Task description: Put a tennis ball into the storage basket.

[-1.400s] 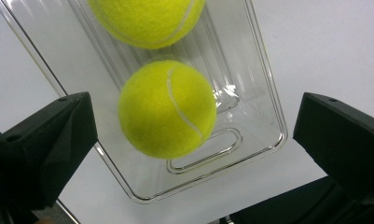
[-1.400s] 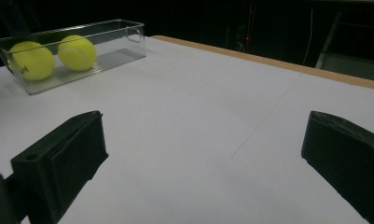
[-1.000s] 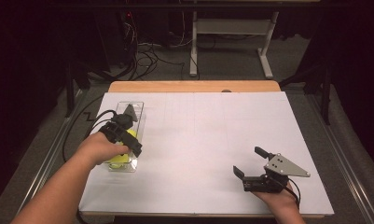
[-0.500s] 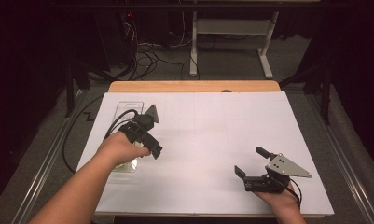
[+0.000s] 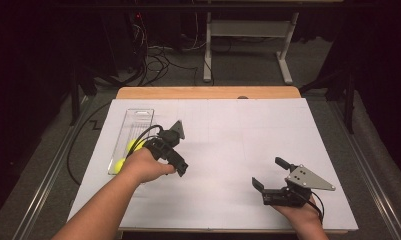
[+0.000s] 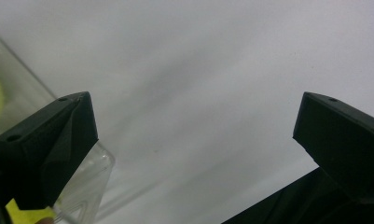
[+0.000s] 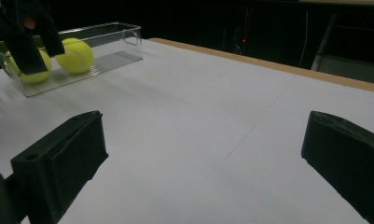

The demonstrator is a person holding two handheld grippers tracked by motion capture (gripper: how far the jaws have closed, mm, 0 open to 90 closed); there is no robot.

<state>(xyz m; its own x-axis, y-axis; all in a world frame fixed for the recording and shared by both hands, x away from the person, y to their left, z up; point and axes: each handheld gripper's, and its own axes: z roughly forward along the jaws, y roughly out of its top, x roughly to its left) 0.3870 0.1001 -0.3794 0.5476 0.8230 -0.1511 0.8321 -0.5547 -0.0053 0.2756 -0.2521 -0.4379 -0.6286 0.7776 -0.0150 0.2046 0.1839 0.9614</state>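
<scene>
A clear plastic tray (image 5: 138,116) lies at the table's left with two yellow-green tennis balls (image 5: 133,145) (image 5: 119,164) in its near end. My left gripper (image 5: 174,156) hovers just right of the tray over the white paper, open and holding nothing. In the left gripper view the jaws of that gripper (image 6: 194,126) stand wide apart, with the tray's corner (image 6: 89,186) at lower left. My right gripper (image 5: 268,172) rests near the front right, open and empty. The right gripper view has its jaws (image 7: 203,149) wide apart, and the tray (image 7: 124,30) with both balls (image 7: 75,55) (image 7: 35,70) far off.
White paper (image 5: 238,140) covers the wooden table (image 5: 208,92). A cable (image 5: 83,145) trails off the left edge from my left gripper. Beyond the table stand a metal frame (image 5: 248,35) and floor cables (image 5: 158,55).
My left gripper has come out of the tray and moved right and nearer, now empty over the paper. Both balls lie in the tray. The right gripper has stayed put.
</scene>
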